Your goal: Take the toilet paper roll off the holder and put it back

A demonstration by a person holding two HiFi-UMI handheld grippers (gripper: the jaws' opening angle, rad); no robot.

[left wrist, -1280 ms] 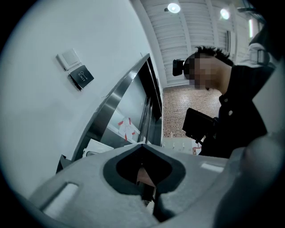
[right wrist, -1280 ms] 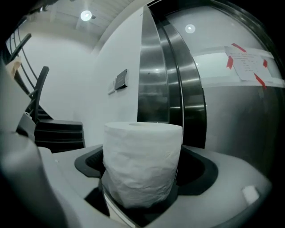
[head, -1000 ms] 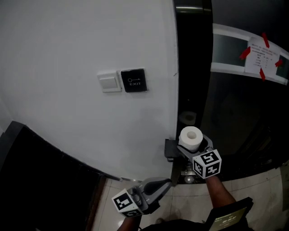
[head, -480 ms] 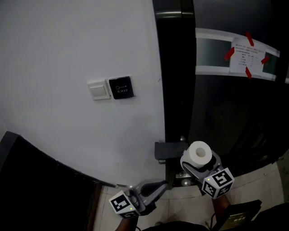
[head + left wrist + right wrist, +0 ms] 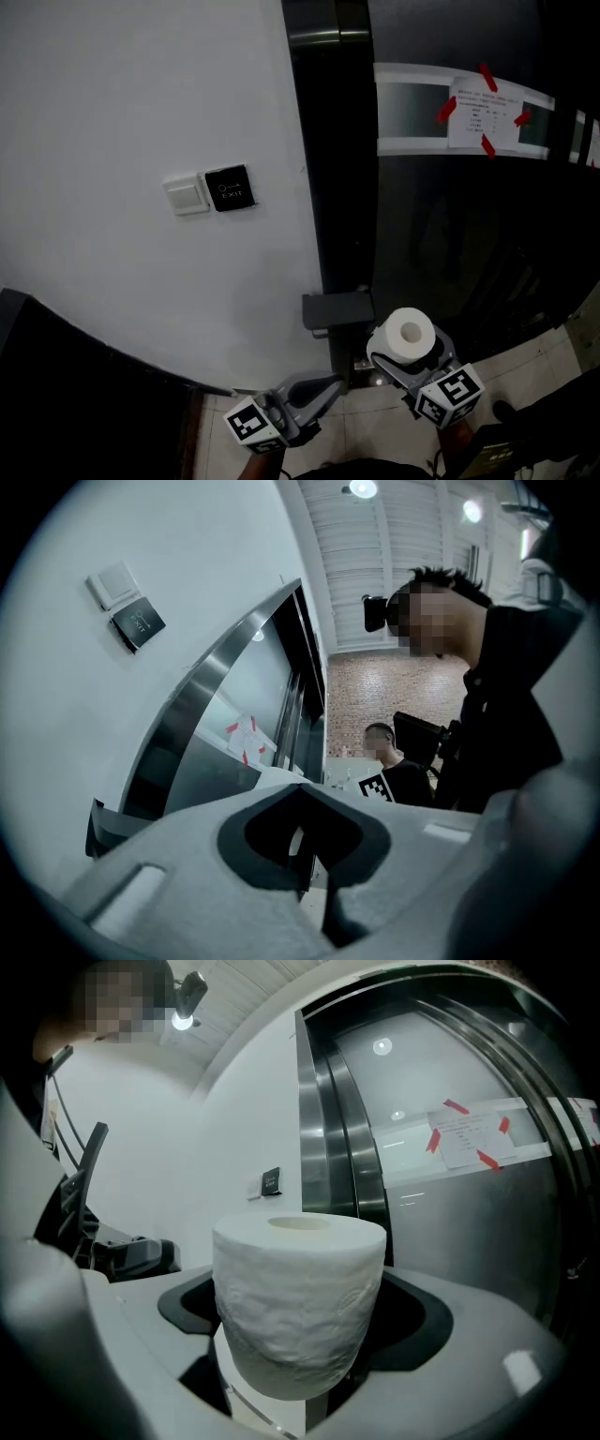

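Observation:
A white toilet paper roll stands upright, core hole up, between the jaws of my right gripper, which is shut on it. In the right gripper view the roll fills the middle, gripped at its lower half. The grey holder juts from the wall edge, just left of the roll and apart from it. My left gripper hangs lower left, below the holder, shut with nothing in it; in the left gripper view its jaws meet around.
A white wall carries a light switch and a black EXIT button. To the right stands a dark glass door with a paper notice held by red tape. Pale floor tiles lie below. A person stands in the background.
The right gripper has carried the roll to the right and toward me, away from the holder. The head view has shifted, so the wall fittings sit further left. The left gripper stays low and shut.

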